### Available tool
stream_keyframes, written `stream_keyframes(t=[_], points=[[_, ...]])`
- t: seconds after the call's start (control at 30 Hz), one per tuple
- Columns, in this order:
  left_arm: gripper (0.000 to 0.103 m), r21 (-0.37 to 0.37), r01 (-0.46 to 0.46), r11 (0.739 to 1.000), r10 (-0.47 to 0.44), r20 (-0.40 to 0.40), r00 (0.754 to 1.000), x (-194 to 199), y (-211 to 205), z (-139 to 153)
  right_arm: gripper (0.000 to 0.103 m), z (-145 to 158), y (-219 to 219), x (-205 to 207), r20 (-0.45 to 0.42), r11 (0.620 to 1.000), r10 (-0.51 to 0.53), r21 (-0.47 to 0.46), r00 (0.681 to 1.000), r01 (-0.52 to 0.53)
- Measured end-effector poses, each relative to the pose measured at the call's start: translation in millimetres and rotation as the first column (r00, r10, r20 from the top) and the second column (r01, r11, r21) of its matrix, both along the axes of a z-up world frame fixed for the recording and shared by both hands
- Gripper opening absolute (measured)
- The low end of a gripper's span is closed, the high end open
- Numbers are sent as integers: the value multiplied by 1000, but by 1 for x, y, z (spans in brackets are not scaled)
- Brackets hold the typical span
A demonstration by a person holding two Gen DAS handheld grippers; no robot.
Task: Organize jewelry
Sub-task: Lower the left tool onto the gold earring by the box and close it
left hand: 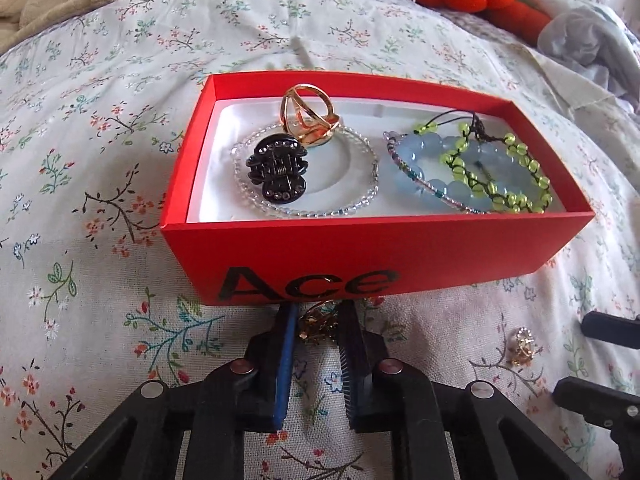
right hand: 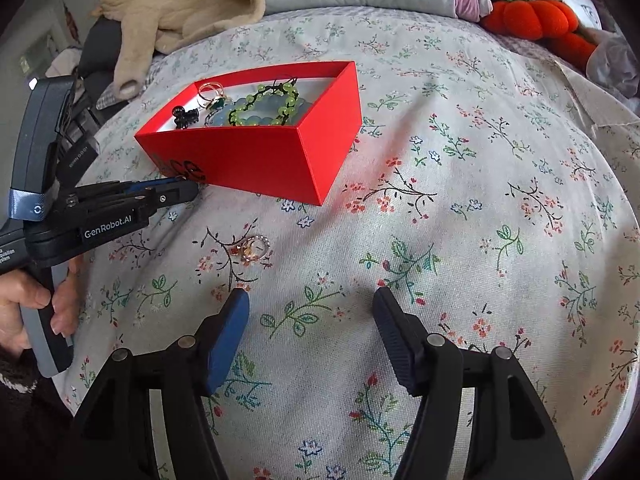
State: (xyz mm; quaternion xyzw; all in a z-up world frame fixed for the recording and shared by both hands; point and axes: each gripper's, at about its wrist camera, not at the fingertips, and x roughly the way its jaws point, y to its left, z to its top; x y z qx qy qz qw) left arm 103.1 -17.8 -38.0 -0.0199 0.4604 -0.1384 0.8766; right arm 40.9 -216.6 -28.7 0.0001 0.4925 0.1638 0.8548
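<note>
A red box [left hand: 360, 248] marked "Ace" sits on the floral bedspread. Inside it lie a black hair claw [left hand: 276, 172], a gold openwork piece [left hand: 310, 114], a clear bead bracelet [left hand: 362, 184], a blue bead bracelet [left hand: 436, 194] and a green bead bracelet [left hand: 520, 168]. At the box's near wall, my left gripper [left hand: 318, 312] is shut on a small gold jewelry piece [left hand: 318, 326] resting on the cloth. My right gripper [right hand: 312, 296] stands open over bare bedspread. A small gold ring [right hand: 254, 249] lies just beyond its blue-padded finger.
A beige blanket [right hand: 180, 4] and grey pillows lie at the back. An orange plush pumpkin [right hand: 532, 16] sits at the back right. A person's hand [right hand: 24, 300] holds the left gripper's handle at the left edge. Floral bedspread [right hand: 480, 200] stretches to the right of the box.
</note>
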Motion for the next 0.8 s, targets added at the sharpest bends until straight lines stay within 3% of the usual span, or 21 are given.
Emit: stream_keyframes(t=[0.23, 0.43, 0.63, 0.8], points=[[15, -103, -36, 994, 34, -16, 999, -6, 21, 11, 67, 1, 2, 0, 4, 1000, -5, 11, 1000, 5], [15, -125, -69, 990, 66, -29, 997, -11, 43, 13, 67, 0, 13, 0, 19, 1000, 8, -11, 1000, -8], [15, -239, -26, 971, 7, -80, 997, -14, 53, 6, 67, -1, 23, 1, 37, 999, 19, -41, 999, -17], [24, -246, -24, 969, 11, -57, 998, -17, 57, 9, 67, 1, 24, 2, 33, 999, 21, -33, 999, -20]])
